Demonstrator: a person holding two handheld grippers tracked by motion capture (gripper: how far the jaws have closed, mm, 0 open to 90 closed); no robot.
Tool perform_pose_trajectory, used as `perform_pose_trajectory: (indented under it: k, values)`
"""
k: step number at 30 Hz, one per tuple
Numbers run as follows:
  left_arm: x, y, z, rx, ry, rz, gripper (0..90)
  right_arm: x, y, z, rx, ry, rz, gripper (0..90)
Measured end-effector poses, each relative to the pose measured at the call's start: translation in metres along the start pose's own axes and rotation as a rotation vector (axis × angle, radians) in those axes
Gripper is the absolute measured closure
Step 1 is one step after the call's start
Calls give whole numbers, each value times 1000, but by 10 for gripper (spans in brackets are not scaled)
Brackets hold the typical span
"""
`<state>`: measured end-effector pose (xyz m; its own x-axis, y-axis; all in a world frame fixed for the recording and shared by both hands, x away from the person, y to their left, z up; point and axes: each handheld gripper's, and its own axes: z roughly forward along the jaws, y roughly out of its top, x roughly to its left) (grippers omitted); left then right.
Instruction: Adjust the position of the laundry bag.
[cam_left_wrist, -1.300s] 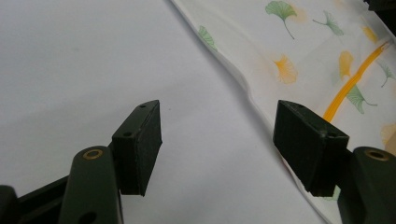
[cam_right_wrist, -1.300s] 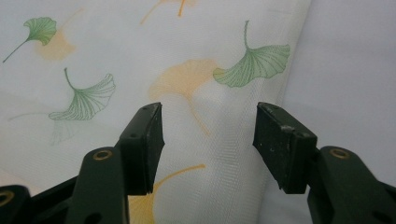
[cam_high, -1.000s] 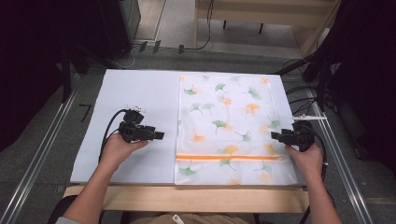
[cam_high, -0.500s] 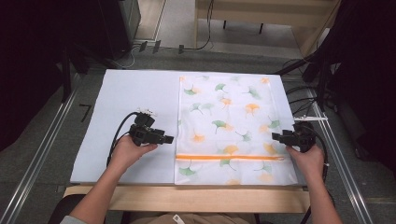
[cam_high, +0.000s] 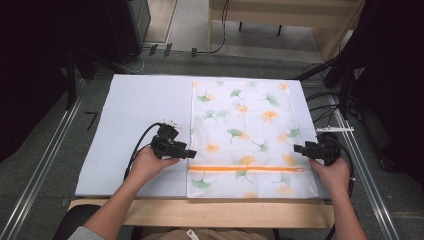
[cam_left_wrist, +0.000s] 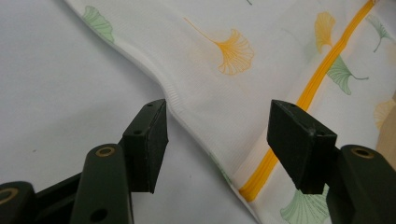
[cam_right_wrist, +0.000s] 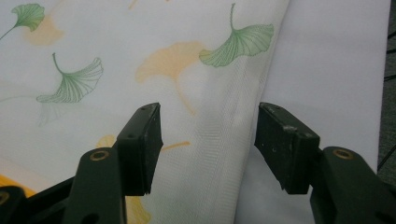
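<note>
A white cloth (cam_high: 245, 125) printed with green and orange ginkgo leaves lies flat on the right half of a pale mat (cam_high: 135, 110). An orange zipper (cam_high: 245, 168) crosses it near the front. My left gripper (cam_high: 190, 153) is open at the cloth's left edge, just above the zipper's end. In the left gripper view the jaws straddle that edge (cam_left_wrist: 187, 121), with the zipper (cam_left_wrist: 299, 100) beside the right jaw. My right gripper (cam_high: 297, 148) is open at the cloth's right edge. In the right gripper view its jaws straddle the cloth's hem (cam_right_wrist: 247, 116).
The mat's left half is bare. A wooden table edge (cam_high: 200, 212) runs along the front. Metal rails (cam_high: 45, 165) flank the table on both sides. Cables (cam_high: 325, 95) lie off the right side, and dark furniture stands behind.
My left gripper has moved right across the mat up to the cloth's left edge. The right gripper has shifted slightly toward the front along the right edge.
</note>
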<state>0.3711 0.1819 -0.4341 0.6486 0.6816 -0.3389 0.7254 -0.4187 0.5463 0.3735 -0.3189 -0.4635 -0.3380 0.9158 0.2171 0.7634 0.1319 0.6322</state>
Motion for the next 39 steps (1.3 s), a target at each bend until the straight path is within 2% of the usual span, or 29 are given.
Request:
perform_pose_trajectory:
  k: [4,8,12,16,20,23,25,28,30,32,34,35,37,39]
  values:
    - [-2,3,7,11,20,19,390,0,-2,-2,-3,1,-2,423]
    - [-1,4,13,14,30,4,389,-2,-3,-2,1,-4,1,422]
    - [2,4,18,22,46,-29,388,-3,-3,1,10,-7,4,421]
    - [2,4,24,10,72,-29,398,-3,-3,4,24,-16,-4,413]
    - [0,5,27,-1,61,-30,381,-3,-3,8,40,-18,-5,409]
    - [-5,6,31,-2,73,-12,389,-1,-2,10,36,-14,-1,396]
    - [-7,7,32,-2,91,-6,425,1,-2,12,34,19,5,394]
    - [-8,7,33,-1,97,-7,519,7,-1,13,36,8,-31,442]
    - [-8,7,34,-3,99,-14,548,8,-1,14,37,1,-30,471]
    - [-7,7,34,-3,103,-14,618,9,0,14,36,-14,-14,571]
    - [-6,7,34,-5,101,-15,630,10,1,15,37,-25,-11,598]
    - [-6,7,35,-6,93,-13,648,11,2,15,37,-32,-21,631]
    - [-7,7,35,-2,105,5,689,15,2,16,42,-67,-48,690]
    - [-8,7,36,-6,111,12,758,17,3,17,49,-88,-52,818]
